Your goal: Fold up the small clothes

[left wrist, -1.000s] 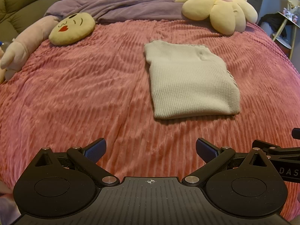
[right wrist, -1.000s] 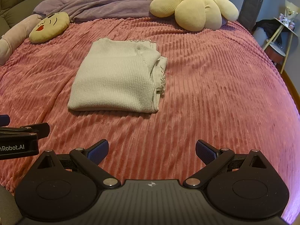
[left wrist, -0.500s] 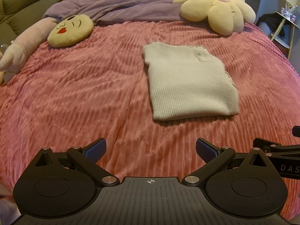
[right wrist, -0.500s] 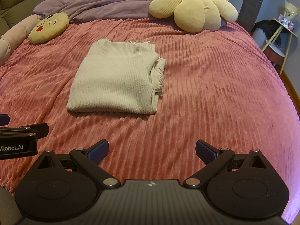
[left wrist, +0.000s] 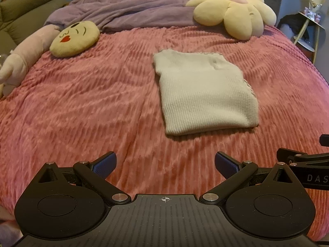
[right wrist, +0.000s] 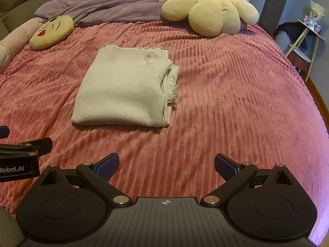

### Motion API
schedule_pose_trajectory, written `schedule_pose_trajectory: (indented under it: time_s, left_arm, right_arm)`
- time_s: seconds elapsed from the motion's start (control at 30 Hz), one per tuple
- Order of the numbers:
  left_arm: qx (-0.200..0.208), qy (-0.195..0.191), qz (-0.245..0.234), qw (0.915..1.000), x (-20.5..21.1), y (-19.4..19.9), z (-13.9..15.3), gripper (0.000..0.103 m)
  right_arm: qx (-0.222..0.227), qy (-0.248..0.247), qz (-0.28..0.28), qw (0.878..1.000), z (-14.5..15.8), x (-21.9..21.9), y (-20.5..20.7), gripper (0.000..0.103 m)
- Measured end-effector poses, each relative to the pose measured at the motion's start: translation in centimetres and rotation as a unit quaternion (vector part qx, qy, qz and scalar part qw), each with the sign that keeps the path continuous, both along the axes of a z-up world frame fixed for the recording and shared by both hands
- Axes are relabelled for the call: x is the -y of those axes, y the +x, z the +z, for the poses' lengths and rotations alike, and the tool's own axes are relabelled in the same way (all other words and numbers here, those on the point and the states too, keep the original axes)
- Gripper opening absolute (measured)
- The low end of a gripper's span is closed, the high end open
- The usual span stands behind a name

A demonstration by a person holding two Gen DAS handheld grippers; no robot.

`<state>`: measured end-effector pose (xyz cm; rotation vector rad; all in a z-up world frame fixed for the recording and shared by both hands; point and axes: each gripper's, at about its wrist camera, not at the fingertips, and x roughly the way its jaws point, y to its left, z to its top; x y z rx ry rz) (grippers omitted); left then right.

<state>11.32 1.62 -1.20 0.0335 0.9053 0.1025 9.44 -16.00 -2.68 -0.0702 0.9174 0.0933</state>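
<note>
Pink ribbed bedspread [right wrist: 226, 94] fills both views and gives wide bare room on every side of the work; its right side falls away toward the floor, so stay off that edge. Purple blanket [right wrist: 115, 2] bunched along the far end, with a flower cushion [right wrist: 207, 12] at far right and a face cushion [right wrist: 52, 32] at far left, all well apart from the work. Cream knit top [right wrist: 123, 90] lies mid-bed, already folded into a rough rectangle: near edge a clean fold, left edge straight, right edge loose with frilled layers spilling out and not aligned. Judgement: fold looks near done; the remaining step is to tidy or fold over the right side. Approach low from the right, pinch all loose layers together, carry them across flat, avoid dragging the bedspread. Left gripper [left wrist: 165, 163] wide apart, empty, above the near bedspread. Right gripper [right wrist: 166, 163] likewise wide, empty, short of the top.
</note>
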Motion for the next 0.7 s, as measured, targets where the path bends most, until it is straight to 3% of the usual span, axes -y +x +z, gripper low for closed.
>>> schedule_pose_trajectory:
  time_s: [0.7]
  left_arm:
    - [-0.011, -0.001, -0.009, 0.9999, -0.13, 0.36, -0.77, 0.103]
  right_arm:
    - [-0.001, 0.0, -0.002, 1.0, -0.23, 0.02, 0.4, 0.099]
